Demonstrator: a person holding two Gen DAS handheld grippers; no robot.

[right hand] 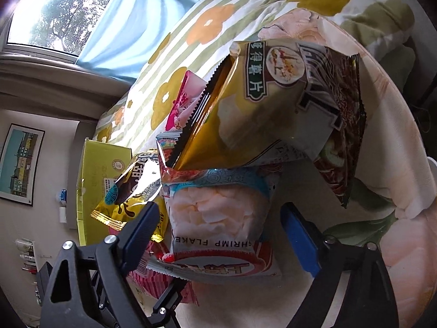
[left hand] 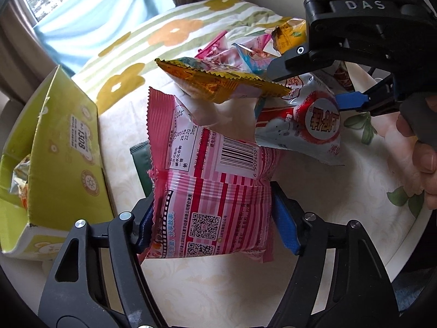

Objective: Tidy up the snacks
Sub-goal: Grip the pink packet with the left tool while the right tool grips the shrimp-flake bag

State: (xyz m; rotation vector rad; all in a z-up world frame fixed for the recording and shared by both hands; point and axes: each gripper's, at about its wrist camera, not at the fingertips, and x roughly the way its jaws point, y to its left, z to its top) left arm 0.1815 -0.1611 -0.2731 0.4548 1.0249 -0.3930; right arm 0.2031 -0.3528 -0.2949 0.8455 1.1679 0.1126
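A loose heap of snack packets occupies the round table (left hand: 355, 218), which carries a pale floral cloth. In the left wrist view a yellow-orange packet (left hand: 218, 79) lies across the top of the heap, overlapping the upper edge of the pink striped packet (left hand: 213, 188) and the red-and-white shrimp flake bag (left hand: 300, 123). A dark green packet (left hand: 140, 164) lies flat on the table, partly hidden behind the pink one. An open yellow-green cardboard box (left hand: 62, 147) stands at the left with wrappers inside.

The left gripper (left hand: 215, 229) has its blue pads pressed against both sides of the pink striped packet, clamped on it and holding it up. The right gripper (right hand: 221, 240) straddles the shrimp flake bag (right hand: 218, 218); its fingers (right hand: 300, 243) stand apart, the right pad clear of the bag, contact on the left side uncertain. Above that bag a gold potato chip packet (right hand: 254, 109) and a dark noodle packet (right hand: 344, 136) lean across the view.

Behind the table lies a flower-patterned quilt (left hand: 153, 49), then a blue curtain (right hand: 142, 19) at a window (right hand: 54, 11). A framed picture (right hand: 19, 164) hangs on the wall.
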